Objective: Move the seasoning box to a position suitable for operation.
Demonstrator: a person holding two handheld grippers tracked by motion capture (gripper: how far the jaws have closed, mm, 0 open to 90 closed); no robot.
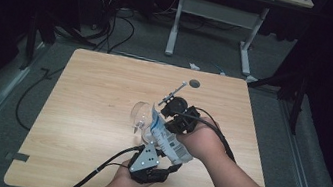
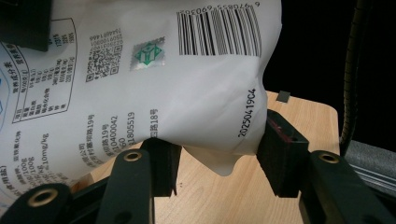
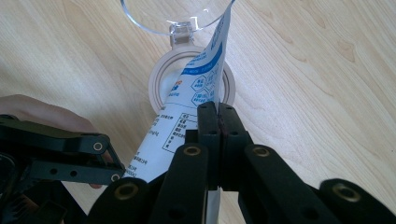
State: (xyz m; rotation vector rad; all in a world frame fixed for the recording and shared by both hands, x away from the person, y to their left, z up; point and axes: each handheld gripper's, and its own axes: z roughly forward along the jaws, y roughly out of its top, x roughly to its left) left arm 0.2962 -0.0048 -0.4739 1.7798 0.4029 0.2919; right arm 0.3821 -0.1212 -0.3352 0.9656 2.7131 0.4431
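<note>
Forearms are seen entering from the near edge of the light wooden surface. Nearest the person, the left tool is held low, with its grey three-cornered plate on top; its black jaws are spread apart on either side of the bottom end of a white plastic pouch printed with blue panels, a barcode and black text. In the left gripper view the pouch is seen bulging between the two pads, the right pad touching it, so the pouch is bracketed rather than pinched. Just beyond, the right tool is clenched on the flat edge of the pouch, which is held tilted above the surface. Past the pouch's top corner, a clear round plastic container with a hinged lid is seen lying on the surface, its beige rim directly under the pouch. Farther off, a small dark round mark is visible near the far edge.
</note>
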